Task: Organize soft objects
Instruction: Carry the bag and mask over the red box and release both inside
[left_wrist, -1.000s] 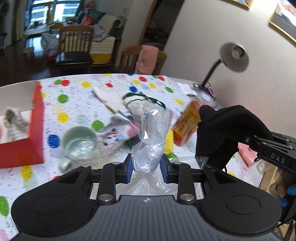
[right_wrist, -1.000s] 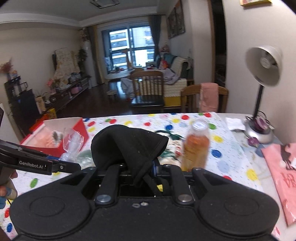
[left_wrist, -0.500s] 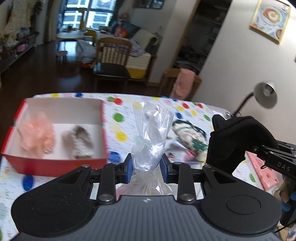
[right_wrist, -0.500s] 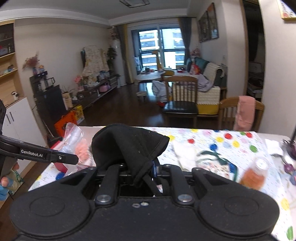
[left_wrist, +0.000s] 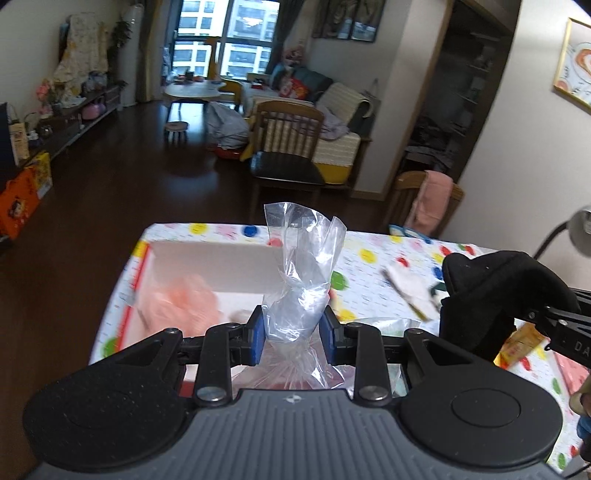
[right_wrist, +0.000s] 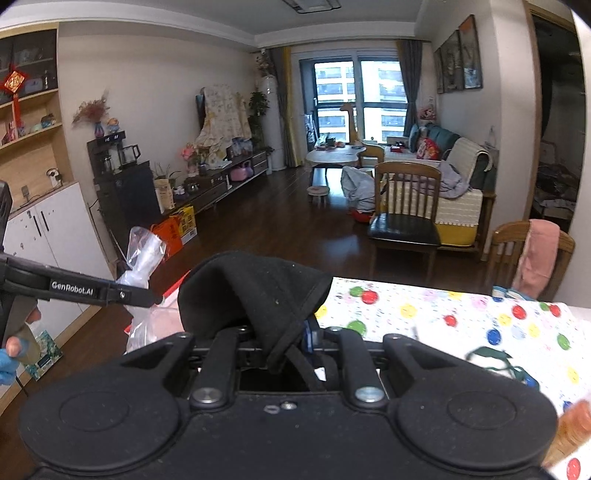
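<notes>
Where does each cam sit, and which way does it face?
Left wrist: on the left gripper, facing along its fingers over the red box toward the living room; clamps a clear plastic bag.
Right wrist: on the right gripper, facing the same room; clamps a black cloth.
Shared: bag, cloth, polka-dot tablecloth.

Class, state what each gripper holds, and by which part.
The left gripper pinches the plastic bag at its twisted neck. The right gripper clamps the black cloth near its hemmed edge.
</notes>
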